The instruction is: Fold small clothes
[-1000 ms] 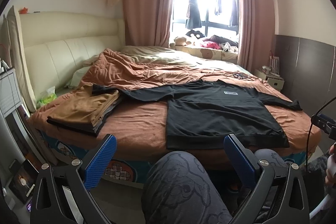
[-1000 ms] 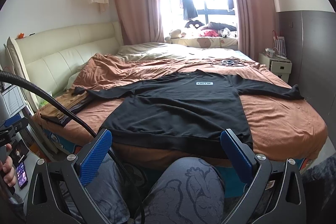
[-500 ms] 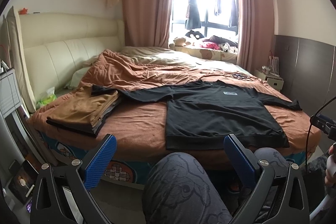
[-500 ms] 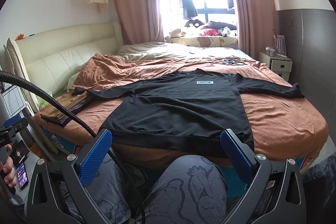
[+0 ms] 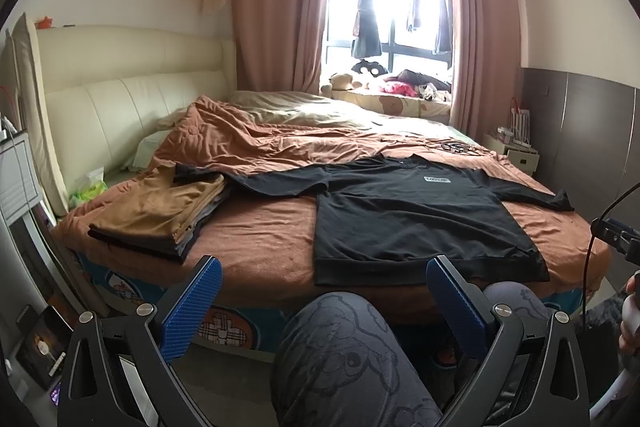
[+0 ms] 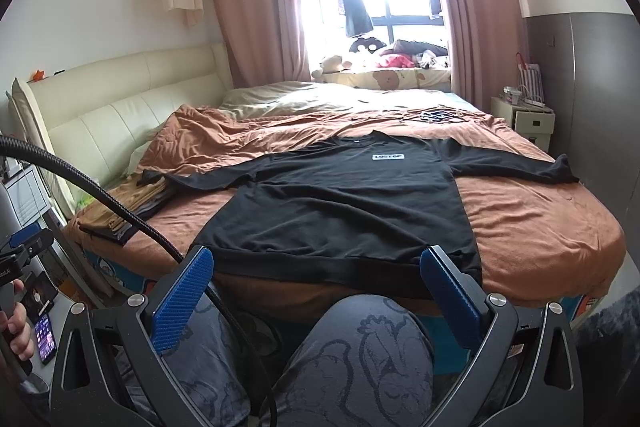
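**Operator:** Two grippers ready — what do you see?

**Guide:** Your left gripper (image 5: 320, 291) and right gripper (image 6: 316, 283) both have their blue ribbed pads spread wide apart, empty, held low over your knees, short of the bed. One black long-sleeved sweatshirt (image 6: 340, 207) lies flat on the rust-brown bedspread (image 6: 540, 227), sleeves spread, hem at the near edge.

**Operator:** Risks?

**Guide:** You could pinch bedspread along with the hem, dragging both. Its left sleeve tip (image 5: 192, 173) touches the stack of folded tan and grey clothes (image 5: 160, 215) — lifting that sleeve carelessly may topple it. The hem overhangs slightly; a pull toward you could slide the garment off.

**Operator:** Count?

**Guide:** One sweatshirt unfolded, one folded stack; layers within it cannot be counted.
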{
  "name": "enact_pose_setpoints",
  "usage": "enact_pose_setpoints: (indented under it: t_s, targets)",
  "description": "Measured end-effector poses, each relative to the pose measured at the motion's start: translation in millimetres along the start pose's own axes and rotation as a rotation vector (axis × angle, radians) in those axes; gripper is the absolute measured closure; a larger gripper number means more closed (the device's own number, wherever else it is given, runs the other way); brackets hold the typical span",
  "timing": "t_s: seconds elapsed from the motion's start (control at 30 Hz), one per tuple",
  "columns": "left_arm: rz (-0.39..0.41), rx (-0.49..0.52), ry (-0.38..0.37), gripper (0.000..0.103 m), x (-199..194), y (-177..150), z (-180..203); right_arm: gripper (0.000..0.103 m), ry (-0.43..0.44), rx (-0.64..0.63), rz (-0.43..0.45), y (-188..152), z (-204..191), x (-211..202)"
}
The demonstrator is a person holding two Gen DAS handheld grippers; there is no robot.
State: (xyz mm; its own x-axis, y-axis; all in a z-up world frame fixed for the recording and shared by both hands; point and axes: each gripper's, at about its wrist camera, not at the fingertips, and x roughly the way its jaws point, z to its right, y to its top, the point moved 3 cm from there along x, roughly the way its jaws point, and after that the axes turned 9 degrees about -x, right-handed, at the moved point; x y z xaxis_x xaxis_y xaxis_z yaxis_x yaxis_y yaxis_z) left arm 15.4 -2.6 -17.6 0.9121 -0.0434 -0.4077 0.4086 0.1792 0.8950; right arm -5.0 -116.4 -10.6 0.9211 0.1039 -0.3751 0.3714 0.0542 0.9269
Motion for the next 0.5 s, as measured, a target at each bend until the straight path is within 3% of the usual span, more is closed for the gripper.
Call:
enact_pose_setpoints:
  t_s: [0.5]
  targets:
    - [-0.001, -0.006, -0.001, 0.000, -1.0, 0.5, -0.6, 0.000, 0.002, 0.001, -0.002, -1.8, 0.5, 0.2]
